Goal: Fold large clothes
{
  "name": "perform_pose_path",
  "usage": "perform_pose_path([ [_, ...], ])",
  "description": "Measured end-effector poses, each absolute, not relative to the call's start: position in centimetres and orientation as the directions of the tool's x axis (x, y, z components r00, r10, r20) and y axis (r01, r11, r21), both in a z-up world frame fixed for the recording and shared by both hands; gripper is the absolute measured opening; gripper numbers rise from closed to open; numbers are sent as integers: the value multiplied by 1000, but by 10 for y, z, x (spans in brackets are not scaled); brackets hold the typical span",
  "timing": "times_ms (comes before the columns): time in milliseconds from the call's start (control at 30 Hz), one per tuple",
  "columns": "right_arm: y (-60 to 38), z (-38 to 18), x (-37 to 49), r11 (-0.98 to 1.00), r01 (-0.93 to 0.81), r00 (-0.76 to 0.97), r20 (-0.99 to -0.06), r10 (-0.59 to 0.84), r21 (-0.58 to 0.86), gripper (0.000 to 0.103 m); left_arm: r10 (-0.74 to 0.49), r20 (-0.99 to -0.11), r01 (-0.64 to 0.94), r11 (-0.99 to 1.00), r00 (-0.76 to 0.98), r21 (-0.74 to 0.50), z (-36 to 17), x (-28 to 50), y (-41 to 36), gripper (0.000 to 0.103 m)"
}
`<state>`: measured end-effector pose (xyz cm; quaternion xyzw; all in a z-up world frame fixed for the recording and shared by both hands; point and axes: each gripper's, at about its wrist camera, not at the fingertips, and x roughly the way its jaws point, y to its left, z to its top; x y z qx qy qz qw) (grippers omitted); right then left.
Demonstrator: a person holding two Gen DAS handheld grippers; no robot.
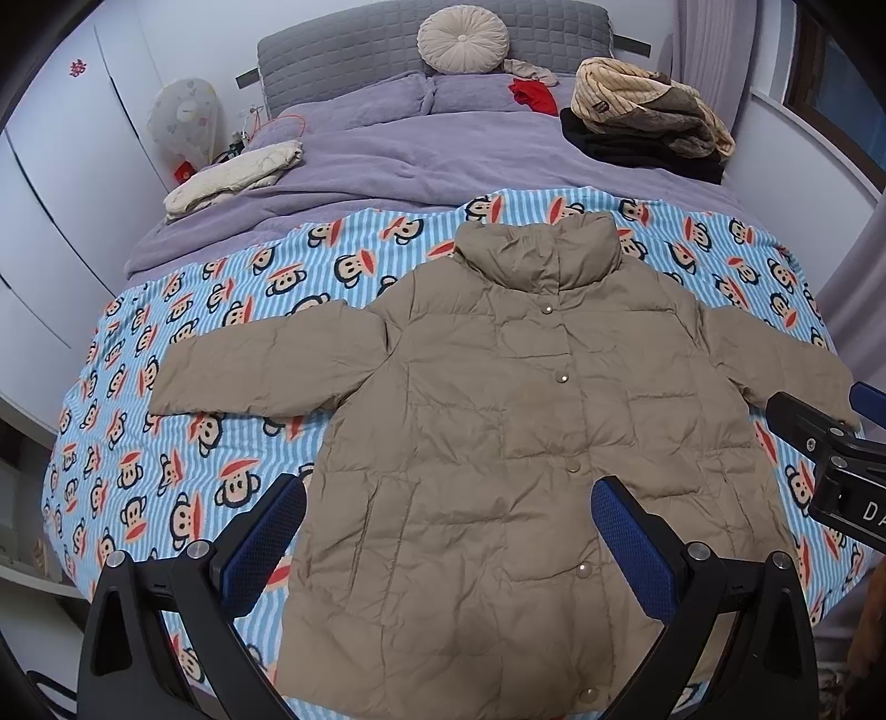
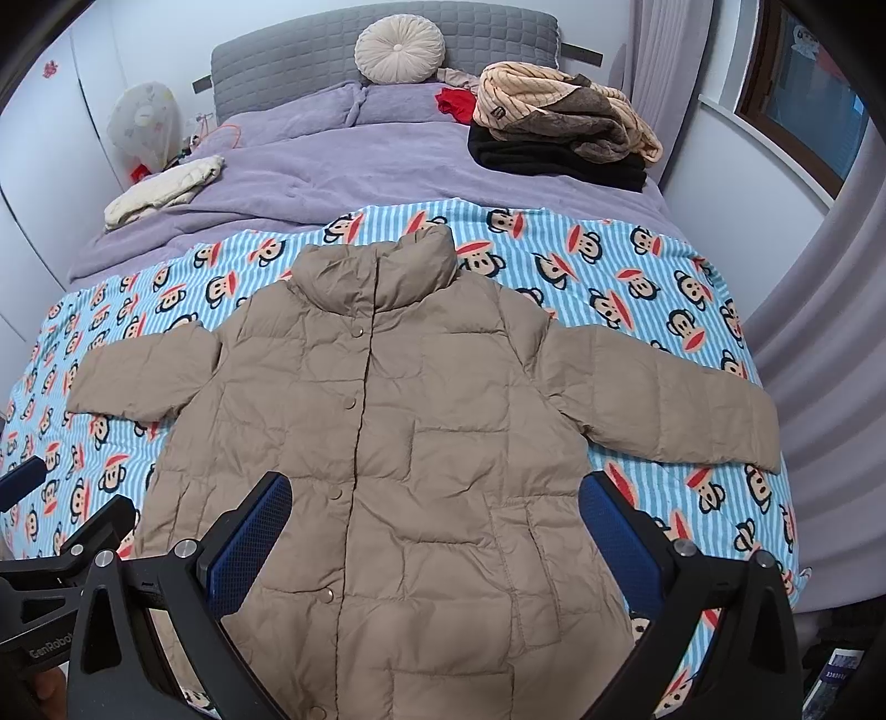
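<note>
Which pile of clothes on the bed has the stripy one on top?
The pile at the far right of the bed, by the window. Its top piece is cream with thin dark stripes, over brown and black clothes. The other bundle, far left, is plain cream.

Both wrist cameras sat above the foot of the bed, tilted steeply down toward the headboard (image 1: 432, 50) at 12 o'clock. Left view stood nearer the jacket (image 1: 498, 432); right gripper (image 1: 819, 443) entered at 3 o'clock. Right view showed the left gripper (image 2: 66, 515) at 8 o'clock. Both shared the jacket and blanket (image 2: 637, 277).
</note>
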<state>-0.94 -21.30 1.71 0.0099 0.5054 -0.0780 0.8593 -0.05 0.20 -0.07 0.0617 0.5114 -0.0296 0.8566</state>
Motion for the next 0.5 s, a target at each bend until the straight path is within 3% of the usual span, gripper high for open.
perform_pose_path([
  [500, -211, 14, -8, 988, 140, 471, -874, -118, -58, 103, 12, -879, 109, 991, 478, 73, 0, 0, 6, 103],
])
